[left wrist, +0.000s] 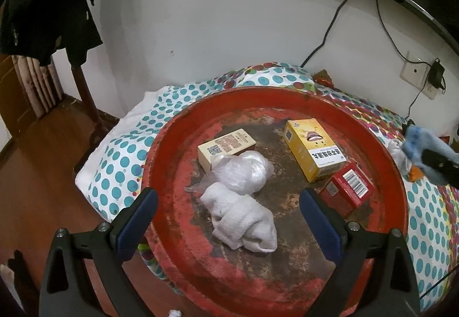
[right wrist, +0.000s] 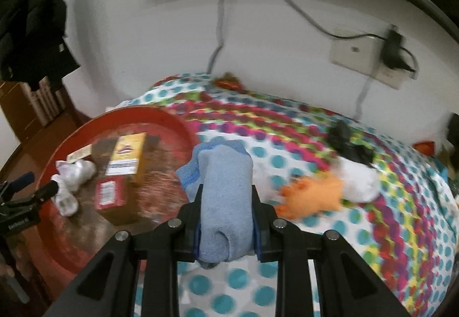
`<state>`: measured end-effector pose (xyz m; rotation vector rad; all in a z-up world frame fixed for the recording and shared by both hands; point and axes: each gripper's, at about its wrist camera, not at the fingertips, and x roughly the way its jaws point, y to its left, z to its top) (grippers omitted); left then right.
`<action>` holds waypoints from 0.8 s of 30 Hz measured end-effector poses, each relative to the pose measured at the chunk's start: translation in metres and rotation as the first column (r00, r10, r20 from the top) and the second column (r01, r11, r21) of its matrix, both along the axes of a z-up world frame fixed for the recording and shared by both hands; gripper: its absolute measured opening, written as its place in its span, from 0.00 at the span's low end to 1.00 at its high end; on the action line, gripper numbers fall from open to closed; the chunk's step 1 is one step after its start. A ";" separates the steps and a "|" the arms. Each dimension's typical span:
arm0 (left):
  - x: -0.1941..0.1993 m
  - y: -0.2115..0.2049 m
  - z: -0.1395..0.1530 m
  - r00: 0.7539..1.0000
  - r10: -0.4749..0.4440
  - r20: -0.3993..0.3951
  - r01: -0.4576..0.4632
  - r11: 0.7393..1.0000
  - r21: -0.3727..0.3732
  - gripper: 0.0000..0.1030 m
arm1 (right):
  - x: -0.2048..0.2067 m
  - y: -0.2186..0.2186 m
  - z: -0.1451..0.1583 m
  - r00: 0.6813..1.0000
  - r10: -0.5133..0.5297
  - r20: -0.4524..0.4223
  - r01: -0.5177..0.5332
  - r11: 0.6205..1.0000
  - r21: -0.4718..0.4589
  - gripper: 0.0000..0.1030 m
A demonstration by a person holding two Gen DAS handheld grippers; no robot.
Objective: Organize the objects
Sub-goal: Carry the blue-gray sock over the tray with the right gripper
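Beside orange toy, w/ maybe white sock.

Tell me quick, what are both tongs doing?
Left tongs: open, holding nothing, over the red tray.
Right tongs: closed on a blue cloth.

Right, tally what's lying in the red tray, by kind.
Boxes: 3 (cream box, yellow box, red box)
White cloth roll: 1
Plastic bag bundle: 1
Total in the tray: 5
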<state>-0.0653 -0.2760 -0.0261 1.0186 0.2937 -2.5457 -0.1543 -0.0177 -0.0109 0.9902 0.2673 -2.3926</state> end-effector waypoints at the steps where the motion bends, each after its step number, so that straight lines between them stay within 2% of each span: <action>1: 0.000 -0.001 0.000 1.000 0.005 0.000 -0.005 1.000 0.005 0.95 | 0.000 -0.007 -0.001 1.000 0.006 0.003 -0.006 1.000 0.006 0.25; 7: 0.002 -0.006 0.000 1.000 0.017 -0.009 -0.016 0.999 0.030 0.95 | -0.012 -0.049 -0.012 0.999 0.037 0.040 -0.038 0.999 0.027 0.25; 13: 0.000 -0.002 -0.001 1.000 0.010 -0.002 -0.010 1.000 -0.005 0.95 | -0.034 -0.079 -0.028 0.995 0.006 0.095 -0.009 0.999 0.037 0.25; 17: 0.000 -0.003 -0.001 1.000 0.002 -0.006 -0.002 1.000 0.019 0.95 | -0.046 -0.090 -0.040 0.991 -0.019 0.132 0.014 0.999 0.041 0.27; 21: -0.001 -0.002 -0.002 1.000 -0.002 -0.004 0.002 1.000 0.008 0.95 | -0.051 -0.095 -0.050 0.986 -0.030 0.163 0.023 0.999 0.047 0.28; 24: -0.003 -0.001 -0.003 1.000 -0.004 0.004 0.004 1.000 0.001 0.95 | -0.049 -0.095 -0.051 0.986 -0.031 0.164 0.024 0.999 0.047 0.34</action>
